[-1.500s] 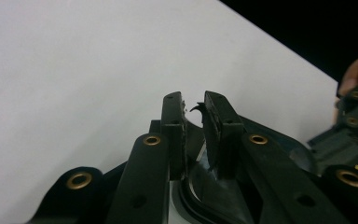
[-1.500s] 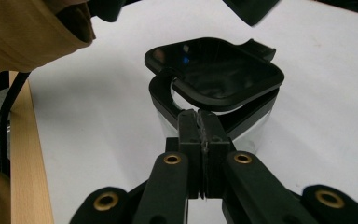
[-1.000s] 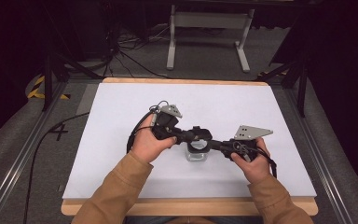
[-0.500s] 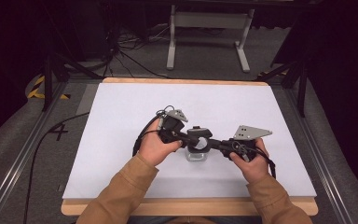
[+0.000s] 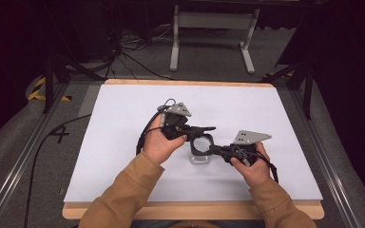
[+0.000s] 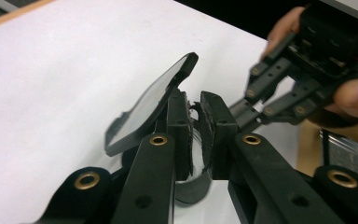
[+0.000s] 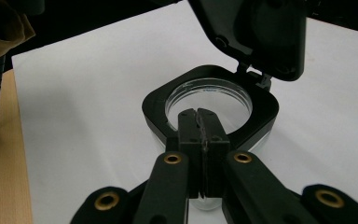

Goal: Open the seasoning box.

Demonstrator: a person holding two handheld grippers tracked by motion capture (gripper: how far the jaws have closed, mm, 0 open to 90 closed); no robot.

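Both tools are meeting at a small clear-walled container with a black square collar (image 7: 209,100), which is sitting near the middle of the white surface (image 5: 123,123). The right tool (image 7: 199,122) is clamping its jaws on the near edge of that collar, steadying it. The left tool (image 6: 193,114) is nipping a thin tab between nearly closed jaws beside the black hinged flip lid (image 6: 149,105), which is standing raised and tilted back from the round mouth.

Through the opening the container is looking empty, though its clear floor is hard to read. I judge it light and rigid, with smooth walls likely to slide on the sheet, so the stiff collar and the lid's edge are seeming the safest holds; the hinge may be delicate.
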